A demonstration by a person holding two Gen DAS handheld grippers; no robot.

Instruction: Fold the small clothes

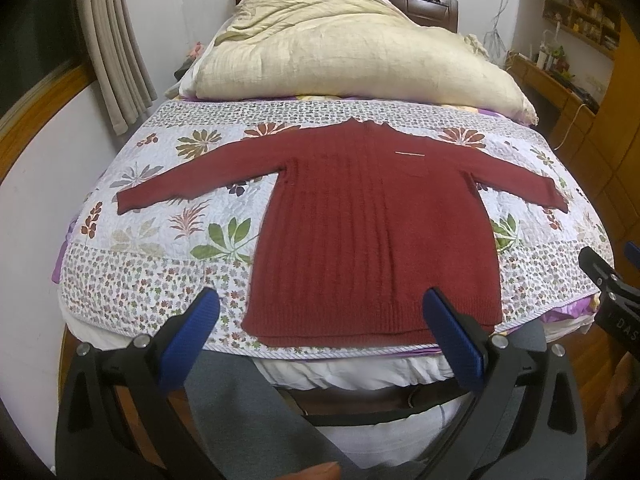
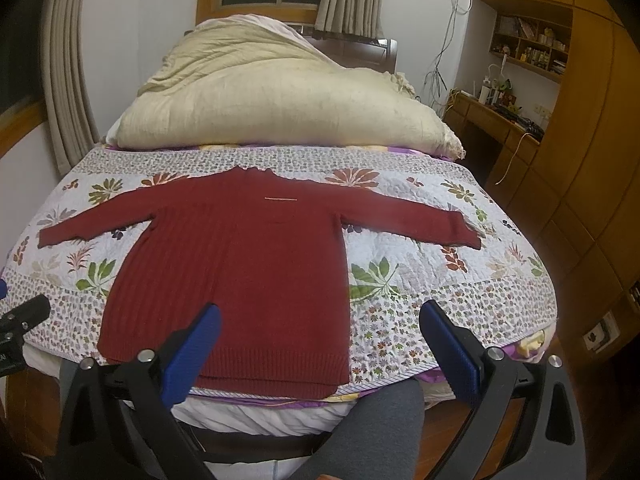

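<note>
Your left gripper (image 1: 320, 320) is spread wide, blue-padded fingers (image 1: 192, 340) well apart, nothing between them. It hangs at the foot of the bed, off the fabric. Your right gripper (image 2: 320, 320) is the same: fully spread, blue pads (image 2: 450, 354) empty, no contact with anything.

The dark red ribbed knit sweater (image 1: 372, 232) lies flat just ahead of both grippers, spread on the white quilted bedspread with a leaf and flower print (image 1: 160, 220). Hem is nearest you, right at the bedspread's near edge; collar points away. Both sleeves are stretched out sideways, unfolded. A thin pale line crosses the chest.

From the left wrist view, the hem runs between your fingers; the right pad overlaps the hem's right part in the picture, the left pad sits over bare bedspread left of the sweater. From the right wrist view (image 2: 232, 280) it's mirrored: the left pad overlaps the hem, the right pad is over bare bedspread.

Beyond the sweater, a bulky cream bundle of crumpled bedding (image 1: 340, 48) is heaped at the far end. Your grey-trousered legs (image 1: 248, 412) show below the grippers, against the bed's foot.
</note>
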